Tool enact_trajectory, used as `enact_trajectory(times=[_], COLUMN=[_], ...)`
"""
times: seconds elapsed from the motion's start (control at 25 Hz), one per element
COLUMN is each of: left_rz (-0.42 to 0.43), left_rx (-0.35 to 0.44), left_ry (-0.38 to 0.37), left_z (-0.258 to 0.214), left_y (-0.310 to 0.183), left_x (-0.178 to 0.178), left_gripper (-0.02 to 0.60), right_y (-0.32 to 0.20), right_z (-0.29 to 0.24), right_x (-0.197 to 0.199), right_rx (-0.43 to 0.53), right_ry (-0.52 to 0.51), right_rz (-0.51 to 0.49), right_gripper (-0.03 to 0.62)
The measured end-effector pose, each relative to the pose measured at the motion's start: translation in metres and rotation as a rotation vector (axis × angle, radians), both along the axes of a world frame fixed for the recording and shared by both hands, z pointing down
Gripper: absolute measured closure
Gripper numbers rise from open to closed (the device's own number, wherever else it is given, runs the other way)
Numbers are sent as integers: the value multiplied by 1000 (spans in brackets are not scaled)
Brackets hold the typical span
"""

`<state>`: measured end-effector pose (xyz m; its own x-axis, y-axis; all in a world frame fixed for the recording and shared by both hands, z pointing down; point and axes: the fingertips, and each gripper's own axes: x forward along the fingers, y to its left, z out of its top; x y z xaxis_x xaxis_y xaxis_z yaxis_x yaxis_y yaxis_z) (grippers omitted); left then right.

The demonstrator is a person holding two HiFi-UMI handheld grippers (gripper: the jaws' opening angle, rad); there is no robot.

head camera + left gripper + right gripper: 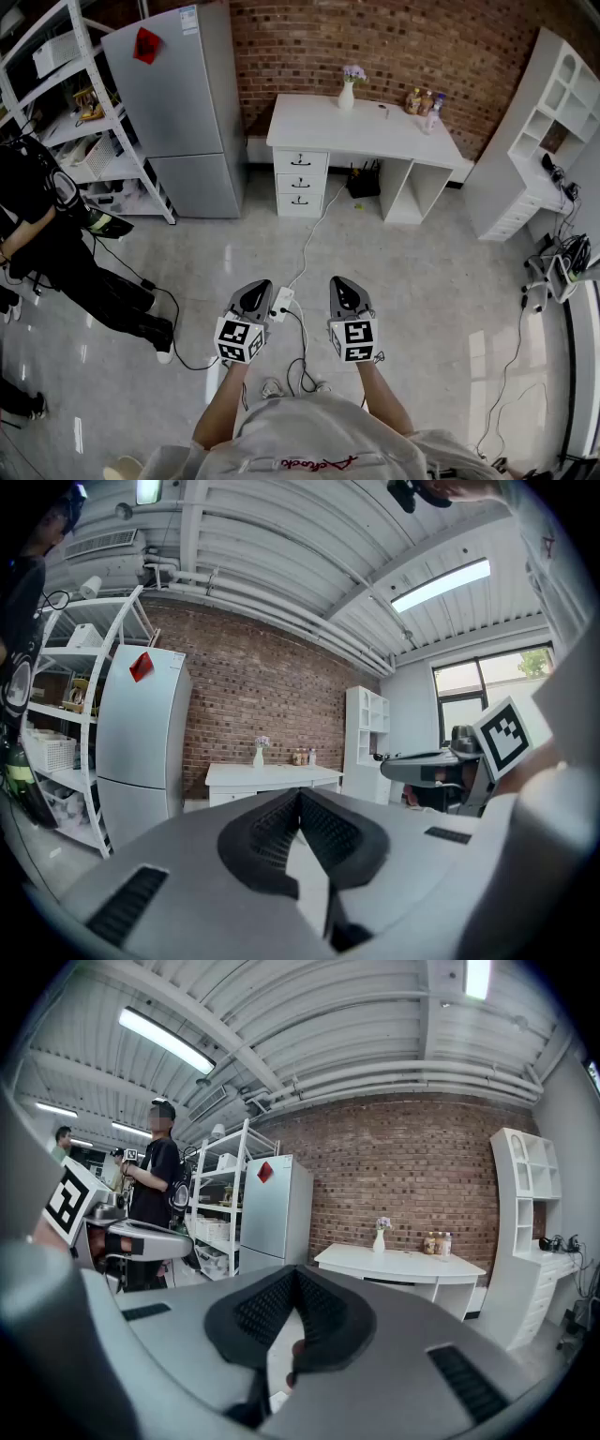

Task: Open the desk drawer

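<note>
1. Glossy pale floor [441, 281] spreads under the person wearing the camera, who stands well back from the furniture. A white power strip [282, 302] and its cable lie just ahead of the feet.
2. Low at six o'clock, the left hand-held gripper [255, 298] and the right hand-held gripper [347, 292] sit side by side. Each has its jaws pressed together on nothing and points roughly level at the far wall.
3. At nine o'clock a bystander [56, 234] in dark clothes stands beside a white shelf rack [103, 103].
4. At twelve o'clock stands the white desk [375, 131]. Its three drawers [300, 178] are stacked under the left end, all closed.
5. By my reckoning nothing is done yet: the room must be crossed, a handle pinched and a drawer pulled out.
6. A grey fridge [183, 103] stands at eleven, a white cabinet [548, 141] at two, and a brick wall [375, 37] behind.
</note>
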<state>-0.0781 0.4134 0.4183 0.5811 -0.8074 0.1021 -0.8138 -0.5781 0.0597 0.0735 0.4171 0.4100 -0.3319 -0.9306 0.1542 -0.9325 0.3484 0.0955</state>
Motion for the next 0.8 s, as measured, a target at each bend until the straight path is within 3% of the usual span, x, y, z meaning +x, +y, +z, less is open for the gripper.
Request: enact_trajectory(times=[0.8], left_rz=[-27], left_rx=[-10], left_ry=[-28], left_z=[5], left_y=[-9], left_x=[21], left_gripper=[569], right_y=[-7], right_z=[6], right_x=[24], right_rx=[-8], right_ry=[-46], right_rz=[-45], right_gripper=[577])
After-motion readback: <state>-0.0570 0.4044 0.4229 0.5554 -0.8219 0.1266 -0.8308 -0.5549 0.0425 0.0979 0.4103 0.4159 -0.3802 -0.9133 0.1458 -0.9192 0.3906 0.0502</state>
